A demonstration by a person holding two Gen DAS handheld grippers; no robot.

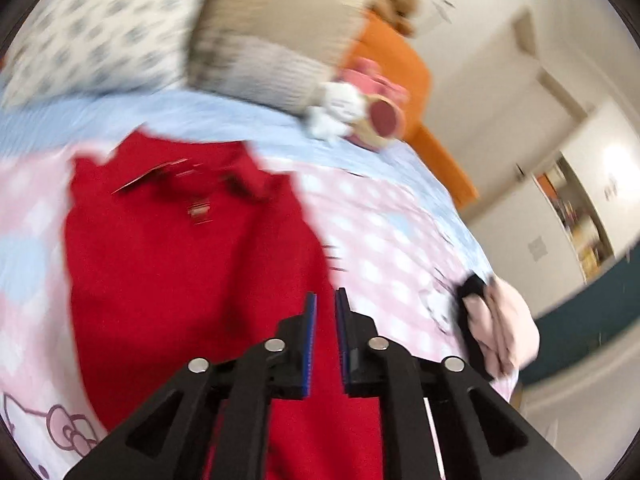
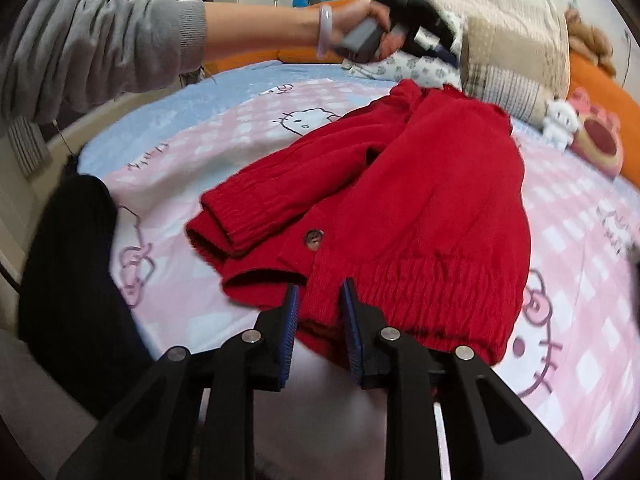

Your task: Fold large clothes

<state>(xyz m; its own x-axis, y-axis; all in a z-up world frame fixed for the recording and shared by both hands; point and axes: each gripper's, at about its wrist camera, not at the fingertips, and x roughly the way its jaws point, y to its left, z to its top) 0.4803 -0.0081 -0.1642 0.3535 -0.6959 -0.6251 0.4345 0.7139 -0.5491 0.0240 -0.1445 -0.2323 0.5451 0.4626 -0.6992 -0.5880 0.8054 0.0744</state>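
Observation:
A red knit cardigan point(image 2: 420, 208) lies on a pink and blue cartoon-cat bedsheet point(image 2: 200, 128), one sleeve folded across its front, a button near the hem. My right gripper point(image 2: 320, 300) is open, its jaws on either side of the hem edge without closing on it. My left gripper point(image 1: 326, 308) hovers above the cardigan point(image 1: 180, 260), jaws slightly apart and empty; that view is blurred. In the right wrist view the left gripper point(image 2: 436, 46) is held high over the collar end by a hand in a grey sleeve.
Pillows point(image 2: 512, 40), plush toys point(image 2: 584, 128) and an orange headboard point(image 2: 600, 80) lie beyond the cardigan. A black garment point(image 2: 76, 280) lies at the bed's left edge. A pale pink and black bundle point(image 1: 496, 328) sits at the bed's edge.

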